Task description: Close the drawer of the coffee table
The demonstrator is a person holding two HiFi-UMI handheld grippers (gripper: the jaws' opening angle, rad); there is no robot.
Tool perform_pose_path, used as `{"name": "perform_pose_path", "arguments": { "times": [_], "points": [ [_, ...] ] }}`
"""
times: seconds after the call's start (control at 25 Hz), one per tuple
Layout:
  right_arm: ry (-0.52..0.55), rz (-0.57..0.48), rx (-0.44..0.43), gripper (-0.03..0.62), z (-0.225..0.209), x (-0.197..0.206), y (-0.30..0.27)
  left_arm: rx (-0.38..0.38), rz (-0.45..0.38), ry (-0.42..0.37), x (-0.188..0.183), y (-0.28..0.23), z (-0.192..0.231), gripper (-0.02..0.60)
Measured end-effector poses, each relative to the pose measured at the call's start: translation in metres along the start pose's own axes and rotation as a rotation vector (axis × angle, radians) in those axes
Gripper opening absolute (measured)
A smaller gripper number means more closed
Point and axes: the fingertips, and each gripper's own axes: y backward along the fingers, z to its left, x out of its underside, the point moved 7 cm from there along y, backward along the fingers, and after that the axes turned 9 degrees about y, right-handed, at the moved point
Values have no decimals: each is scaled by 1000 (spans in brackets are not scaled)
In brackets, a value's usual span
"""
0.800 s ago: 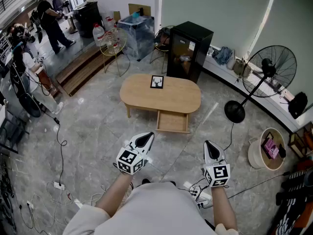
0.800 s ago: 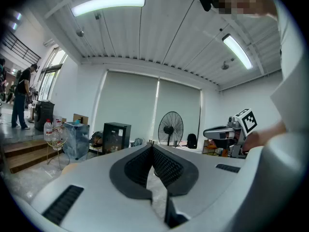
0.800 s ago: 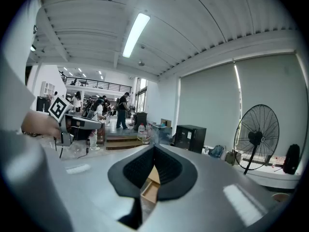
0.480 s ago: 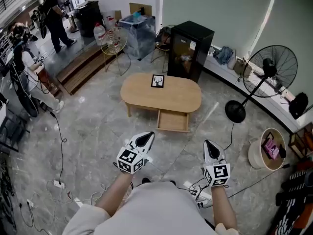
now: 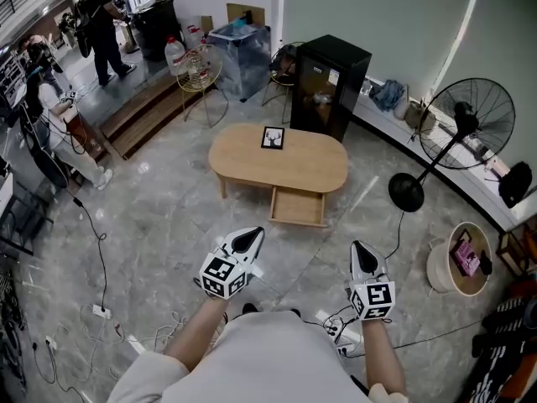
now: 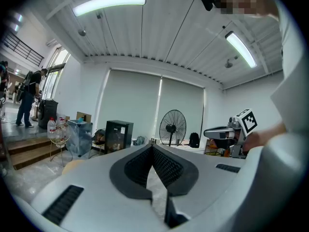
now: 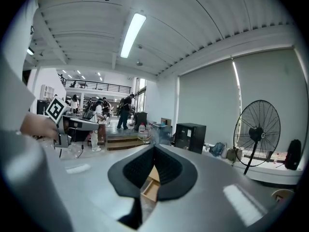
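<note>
- Head view, looking steeply down: coffee table (image 5: 277, 162) well ahead on the grey floor (image 5: 168, 217), with its drawer (image 5: 296, 207) pulled out from the near long edge, toward the right end.
- Left gripper (image 5: 251, 235) and right gripper (image 5: 358, 248) both held low in front of the body, well short of the drawer; jaws pressed together on each, nothing between the pads.
- Judged as approach only: drawer front not yet touched, all of the closing left to do.
- Possible trouble: pushing off-centre on the drawer front, likely skewing it and jamming it on its runners.
- Also: pushing too hard, likely shoving the table backward or disturbing the picture frame (image 5: 272, 138) near the far edge of the top.
- Underfoot: power strip (image 5: 342, 332) and cables (image 5: 99, 263) lying on the floor, the strip just beside the feet, apt to catch a step on the way forward.
- Around: black cabinet (image 5: 331, 82) beyond the table's far edge, standing fan (image 5: 453, 133) off its right end, bucket (image 5: 457, 263) further right; none of them between grippers and drawer.
</note>
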Motion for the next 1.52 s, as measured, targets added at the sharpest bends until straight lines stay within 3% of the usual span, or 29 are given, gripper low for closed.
{"name": "perform_pose_path", "arguments": {
  "times": [1.04, 1.52],
  "points": [
    [-10, 15, -117, 11, -53, 50, 25, -115, 19, 42, 43, -18, -60, 6],
    [-38, 39, -123, 11, -51, 63, 10, -124, 51, 49, 50, -25, -48, 6]
  ]
}}
